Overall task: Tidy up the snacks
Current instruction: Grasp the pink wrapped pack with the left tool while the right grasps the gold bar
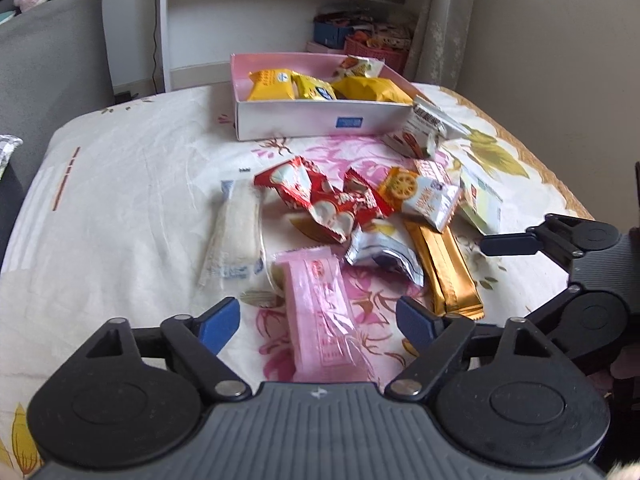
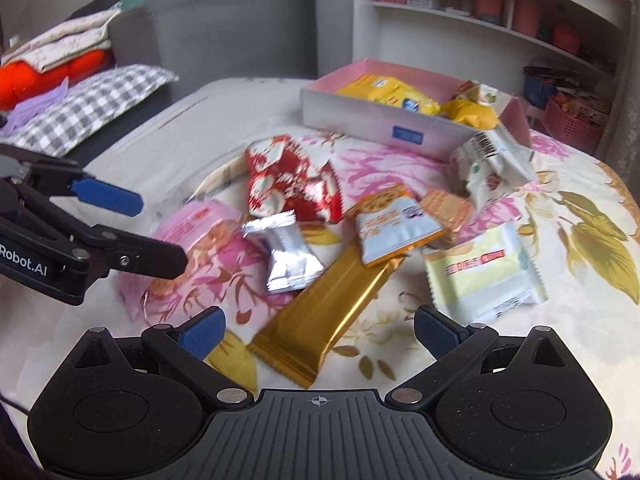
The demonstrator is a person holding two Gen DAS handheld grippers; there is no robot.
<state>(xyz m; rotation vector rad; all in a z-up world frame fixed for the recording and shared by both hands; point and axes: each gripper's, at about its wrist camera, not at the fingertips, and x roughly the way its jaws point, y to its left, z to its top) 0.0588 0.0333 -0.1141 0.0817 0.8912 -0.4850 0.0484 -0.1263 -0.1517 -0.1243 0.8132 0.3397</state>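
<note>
Pink wafer pack [image 1: 320, 312] lying between your left claw [image 1: 320, 320] fingers — nothing gripped.
Your right claw [image 2: 320, 332] is hovering agape over the gold bar [image 2: 332, 312]; the box [image 1: 312, 122] is sitting beyond.

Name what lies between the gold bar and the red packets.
A silver packet lies between the gold bar and the red packets, clearest in the right wrist view.

- Bed sheet [image 1: 132, 168]: cream, printed with pink flowers and olive-yellow leaves.
- Box [image 1: 320, 122]: white outside with a small blue label, pink inside.
- Packets in the box [image 1: 272, 86]: yellow.
- Long bar wrapper [image 2: 328, 312]: shiny gold.
- Crumpled packets [image 1: 304, 188]: red and white.
- Near wrapper [image 1: 320, 312]: translucent pink.
- Small pouch [image 2: 288, 256]: silver.
- Pillow [image 2: 92, 108]: grey-and-white check.
- Hand-held gripper pads [image 1: 218, 324]: blue on black arms.
</note>
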